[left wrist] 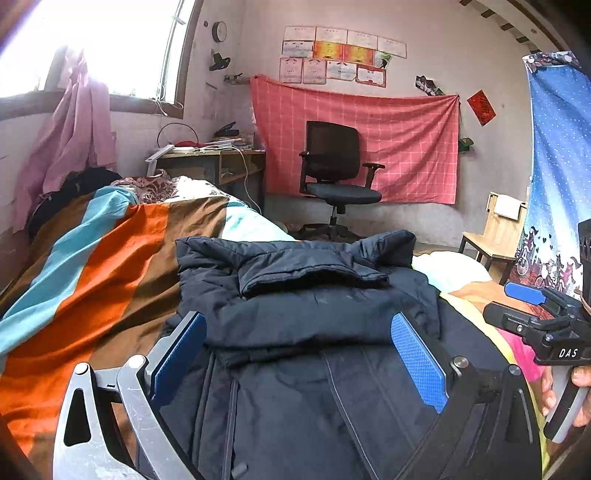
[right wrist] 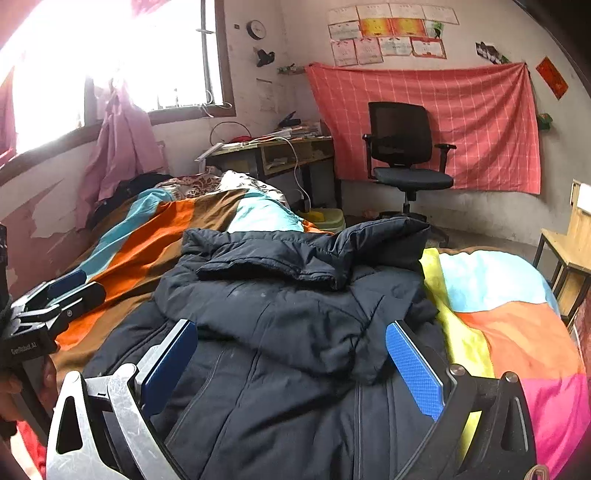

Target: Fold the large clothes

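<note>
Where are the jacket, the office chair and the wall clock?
jacket point(left wrist: 295, 317): left wrist view, on its folded upper body.
office chair point(left wrist: 332, 149): left wrist view, on the backrest.
wall clock point(right wrist: 256, 29): right wrist view, on its face.

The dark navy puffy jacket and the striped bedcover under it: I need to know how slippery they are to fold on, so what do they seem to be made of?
Dark navy puffy jacket: probably padded synthetic shell, nylon or polyester; quilted seams, soft bulging folds, faint matte sheen. Striped bedcover in orange, brown and turquoise: looks like woven cotton or a blend; flat, matte, fine wrinkles. Neither can be confirmed by sight.
</note>
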Motion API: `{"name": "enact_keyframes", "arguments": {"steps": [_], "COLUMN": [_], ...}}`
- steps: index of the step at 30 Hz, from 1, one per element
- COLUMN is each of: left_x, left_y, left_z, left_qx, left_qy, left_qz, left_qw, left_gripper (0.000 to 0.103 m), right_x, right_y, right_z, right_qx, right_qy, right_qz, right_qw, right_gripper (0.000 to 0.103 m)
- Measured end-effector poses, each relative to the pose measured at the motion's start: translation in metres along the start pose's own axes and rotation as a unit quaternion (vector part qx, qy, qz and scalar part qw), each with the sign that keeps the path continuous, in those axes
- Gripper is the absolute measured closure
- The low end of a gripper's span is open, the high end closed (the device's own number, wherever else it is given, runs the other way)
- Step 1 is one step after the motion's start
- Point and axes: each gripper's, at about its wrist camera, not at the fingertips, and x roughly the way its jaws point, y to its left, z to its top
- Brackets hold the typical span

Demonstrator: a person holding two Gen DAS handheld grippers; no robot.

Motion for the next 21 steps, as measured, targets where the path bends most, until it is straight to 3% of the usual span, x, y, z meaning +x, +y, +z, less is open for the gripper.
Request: {"name": "enact_keyframes", "arguments": {"steps": [16, 21], "left_x": [-0.054, -0.061], "left_y": [-0.026, -0.025], "left_z": [-0.043, -0.068], "left_qx": [0.038, 0.068], "left_qy": [0.016, 0.045], "left_qz": [0.005, -0.002], "left_qw": [0.9991, 0.9967], "left_gripper": [0.005, 0.005], "right_x": [-0.073, -0.087], "right_y": [0.031, 0.035], "right_z": [-0.049, -0.066], "right_qx": [-0.073, -0.113], "right_qy": [0.003, 0.019], "right_qz": [0.014, 0.004], "right_qw": [0.997, 0.993], "right_gripper": [0.000, 0.000]}}
